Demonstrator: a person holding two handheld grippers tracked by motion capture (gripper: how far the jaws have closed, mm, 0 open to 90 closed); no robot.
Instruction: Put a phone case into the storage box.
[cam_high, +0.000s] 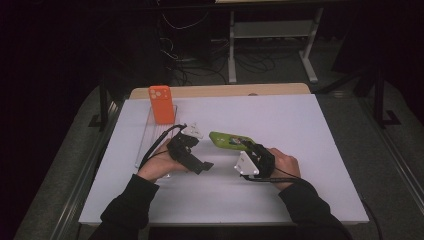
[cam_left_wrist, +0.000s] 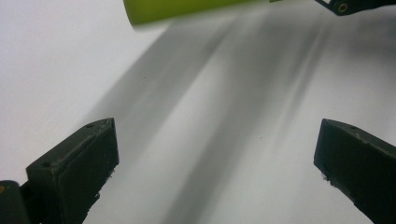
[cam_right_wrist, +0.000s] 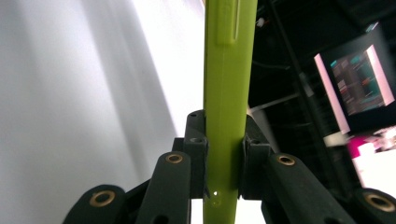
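At the left of the high view a clear tray (cam_high: 145, 145) lies along the edge of the white table (cam_high: 300, 125), with an orange case (cam_high: 161, 104) standing upright at its far end. Just right of the tray, the left gripper (cam_high: 205, 165) sits low over the table in the person's left hand (cam_high: 157, 167), pointing right. In the left gripper view its jaws stand wide apart with only bare table between them, and the end of the green case (cam_left_wrist: 187, 9) shows beyond them, clear of both.

Right of centre, the green case (cam_high: 230, 140) is off the table, gripped at its near end by the right gripper (cam_high: 248, 146). In the right gripper view the jaws are clamped on the case's (cam_right_wrist: 229, 93) two faces, its thin edge towards the camera. The right hand (cam_high: 285, 165) is farthest right.
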